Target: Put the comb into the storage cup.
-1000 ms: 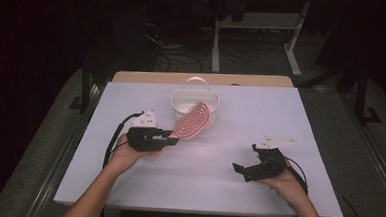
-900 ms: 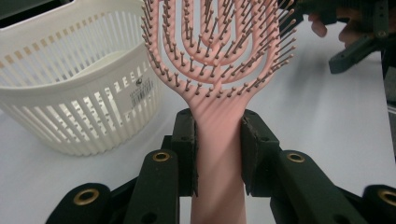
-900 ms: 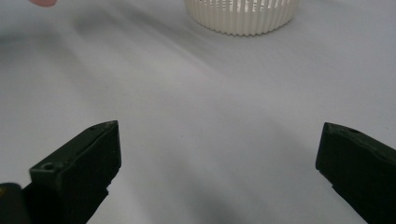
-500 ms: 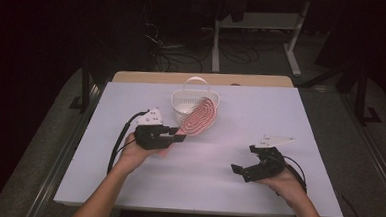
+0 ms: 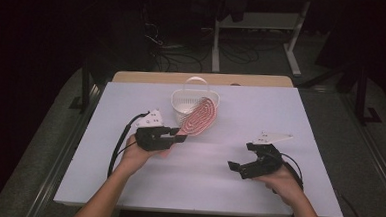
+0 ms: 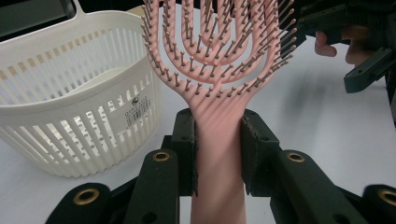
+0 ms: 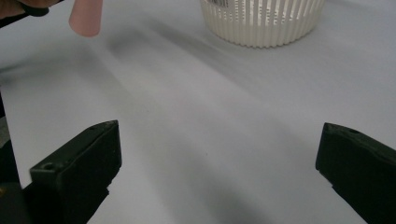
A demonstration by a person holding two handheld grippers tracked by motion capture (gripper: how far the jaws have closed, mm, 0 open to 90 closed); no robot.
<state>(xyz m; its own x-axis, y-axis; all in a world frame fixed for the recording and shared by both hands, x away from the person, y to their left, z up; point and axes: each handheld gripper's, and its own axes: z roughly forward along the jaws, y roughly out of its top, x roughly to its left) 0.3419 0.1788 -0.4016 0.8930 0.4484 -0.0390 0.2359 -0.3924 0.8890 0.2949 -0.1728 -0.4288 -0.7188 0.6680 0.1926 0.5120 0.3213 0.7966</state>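
A pink vented hairbrush (image 5: 199,118) is held by its handle in my left gripper (image 5: 178,136), left of the table's middle. In the left gripper view both pads press the handle and my left gripper (image 6: 218,140) is shut on it. The bristled head (image 6: 219,56) rises ahead, next to a white slatted basket (image 6: 70,102). From above, the head leans against the front rim of the basket (image 5: 187,102). My right gripper (image 5: 240,156) hovers low over the table's right side. Its jaws stand wide open in the right gripper view (image 7: 219,158), with bare table between them.
The white table (image 5: 301,114) has bare room in front of and to the right of the basket. The right gripper view has the basket (image 7: 261,21) at the top and the brush's handle end (image 7: 86,18) at the upper left. Dark floor, cables and a stand lie beyond.
My left gripper and the brush have shifted slightly right, toward the basket. The right gripper has stayed where it was.
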